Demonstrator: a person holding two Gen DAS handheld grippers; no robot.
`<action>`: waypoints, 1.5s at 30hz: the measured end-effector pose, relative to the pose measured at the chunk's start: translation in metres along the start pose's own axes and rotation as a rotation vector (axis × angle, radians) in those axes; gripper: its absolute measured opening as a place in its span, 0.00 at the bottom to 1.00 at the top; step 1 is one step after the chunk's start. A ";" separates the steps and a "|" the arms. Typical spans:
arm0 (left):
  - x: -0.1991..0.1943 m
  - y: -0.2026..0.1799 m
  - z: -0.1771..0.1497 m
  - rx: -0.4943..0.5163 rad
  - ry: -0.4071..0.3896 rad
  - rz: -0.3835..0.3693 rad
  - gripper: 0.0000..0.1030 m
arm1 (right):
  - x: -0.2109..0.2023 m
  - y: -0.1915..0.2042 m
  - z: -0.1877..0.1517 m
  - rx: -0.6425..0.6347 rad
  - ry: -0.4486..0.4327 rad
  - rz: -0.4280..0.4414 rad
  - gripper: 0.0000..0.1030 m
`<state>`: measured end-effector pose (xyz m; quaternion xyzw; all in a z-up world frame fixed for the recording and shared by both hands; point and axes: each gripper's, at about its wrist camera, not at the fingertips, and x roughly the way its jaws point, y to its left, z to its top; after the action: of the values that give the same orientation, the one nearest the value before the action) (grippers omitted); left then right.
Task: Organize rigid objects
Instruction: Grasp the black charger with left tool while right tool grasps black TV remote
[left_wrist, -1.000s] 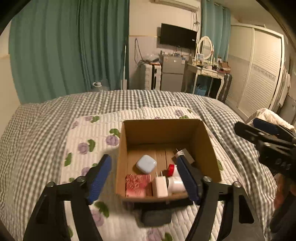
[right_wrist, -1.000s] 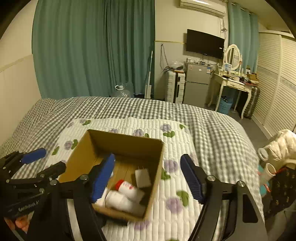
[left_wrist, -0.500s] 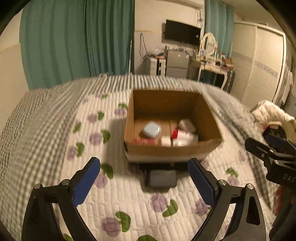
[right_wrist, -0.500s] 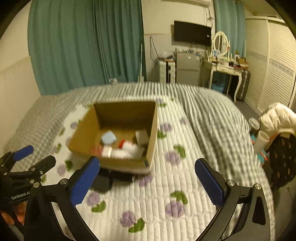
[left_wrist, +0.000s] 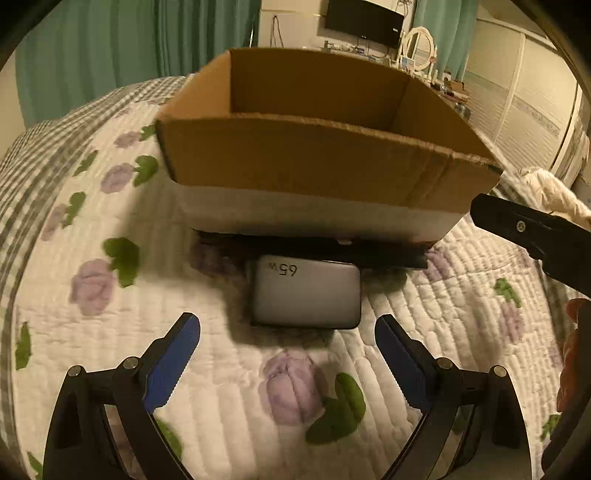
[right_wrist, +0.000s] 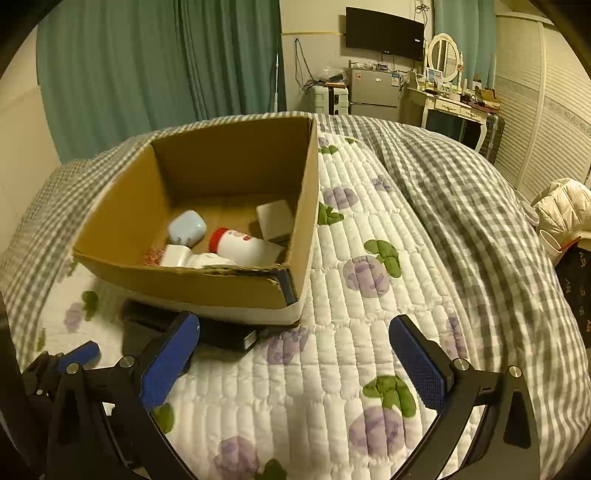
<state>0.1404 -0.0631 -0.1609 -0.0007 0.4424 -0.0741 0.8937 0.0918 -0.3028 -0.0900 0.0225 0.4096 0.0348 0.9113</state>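
Quilted bed (right_wrist: 373, 332): white cover with purple flowers, carries everything.
Box (left_wrist: 325, 162): cardboard, sits on the bed, near edge raised on a dark flat item (right_wrist: 225, 334).
Box contents: red-capped white bottle (right_wrist: 243, 247), pale blue case (right_wrist: 186, 227), white block (right_wrist: 275, 219).
Charger (left_wrist: 306, 293): grey, marked 65W, on the bed just beside the box front.
Left tool (left_wrist: 288, 363): wide open, holds nothing, charger just ahead.
Right tool (right_wrist: 295, 363): wide open, holds nothing, near the box corner.

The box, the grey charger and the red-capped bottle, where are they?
box (left_wrist: 314, 162): left wrist view, front wall.
grey charger (left_wrist: 306, 295): left wrist view, top face.
red-capped bottle (right_wrist: 245, 246): right wrist view, white body.
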 end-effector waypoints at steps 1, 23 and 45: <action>0.004 -0.002 0.001 0.009 0.004 0.003 0.94 | 0.006 -0.003 -0.001 0.011 0.010 -0.004 1.00; -0.030 0.044 -0.017 -0.118 0.029 0.084 0.67 | 0.006 0.035 -0.021 -0.174 0.063 0.104 0.91; -0.043 0.102 -0.009 -0.224 -0.012 0.129 0.67 | 0.077 0.142 -0.054 -0.620 0.078 -0.057 0.61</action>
<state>0.1212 0.0445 -0.1398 -0.0726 0.4415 0.0333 0.8937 0.0964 -0.1542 -0.1733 -0.2692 0.4145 0.1336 0.8590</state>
